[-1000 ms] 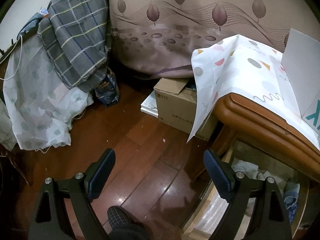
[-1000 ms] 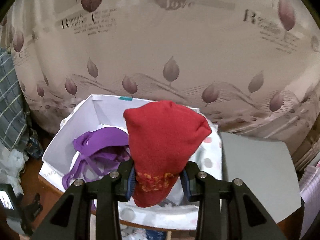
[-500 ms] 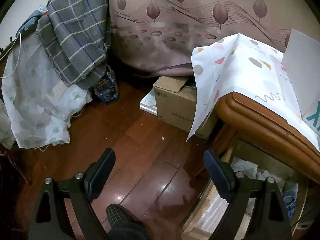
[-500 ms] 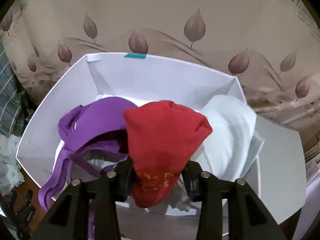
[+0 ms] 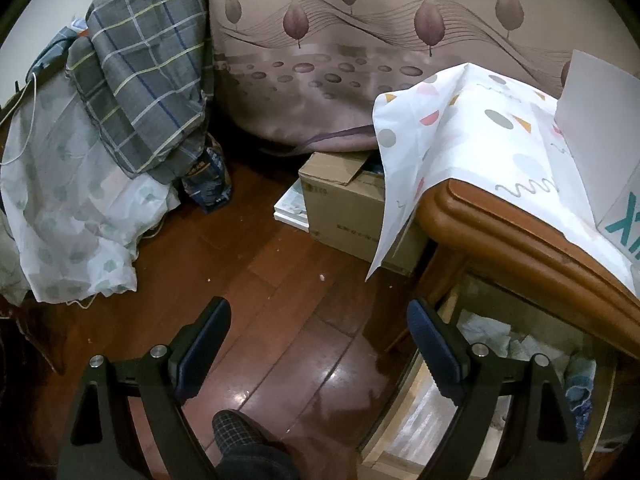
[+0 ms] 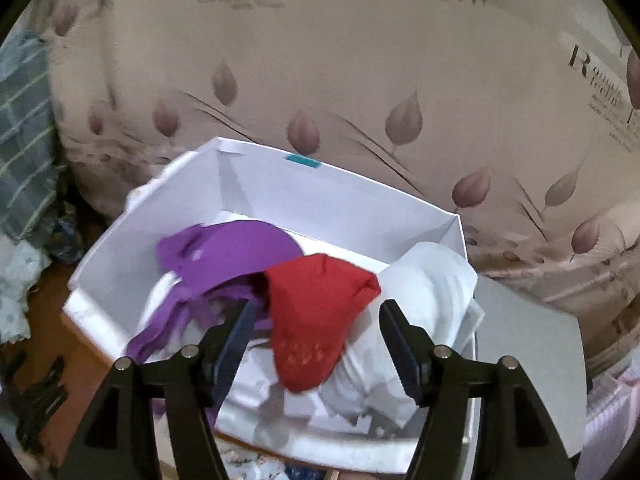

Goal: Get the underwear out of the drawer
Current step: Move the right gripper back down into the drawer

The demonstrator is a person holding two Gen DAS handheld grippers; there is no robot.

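Observation:
In the right wrist view my right gripper (image 6: 314, 332) is open, its jaws spread on either side of a red pair of underwear (image 6: 316, 316) that lies loose on the pile inside a white box (image 6: 344, 196). A purple bra (image 6: 224, 256) and white garments (image 6: 428, 292) lie in the same box. In the left wrist view my left gripper (image 5: 318, 340) is open and empty above the wood floor, left of the open drawer (image 5: 516, 356), which holds pale and blue clothes under the table edge.
A wooden table (image 5: 520, 236) with a patterned white cloth (image 5: 476, 136) stands at right. A cardboard box (image 5: 352, 204) and stacked books sit on the floor beside it. A plaid cloth (image 5: 148, 60) drapes over a covered pile at left. A leaf-print curtain (image 6: 360, 80) hangs behind.
My right gripper has opened and let go of the red underwear, which now rests in the white box. The left gripper has barely moved.

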